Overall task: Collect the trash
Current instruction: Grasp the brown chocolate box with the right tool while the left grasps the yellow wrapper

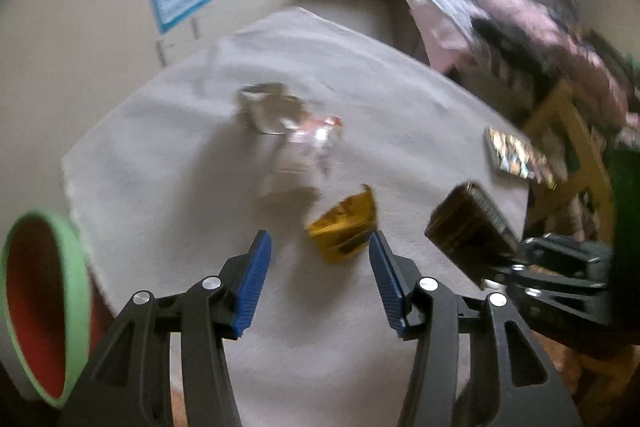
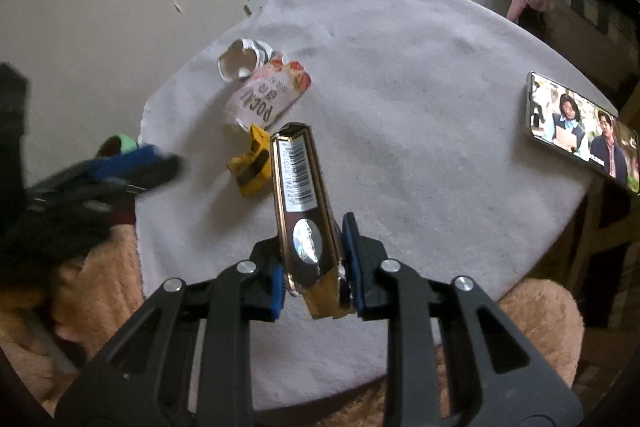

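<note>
Two claws: your right claw [image 2: 316,279] is clamped on the brown carton [image 2: 302,195]; your left claw [image 1: 320,283] stands apart, empty, above the counter [image 1: 168,155] beside the gold wrapper [image 1: 344,231].

Left tool [image 1: 320,251]: black plastic linkage arms with triangular cut-outs, round silver pivot screws, ribbed blue pads on both fingers [image 1: 251,287]. Right tool [image 2: 316,267]: same build, black arms, silver screws, blue pads. No cables or markings legible in either view.
</note>
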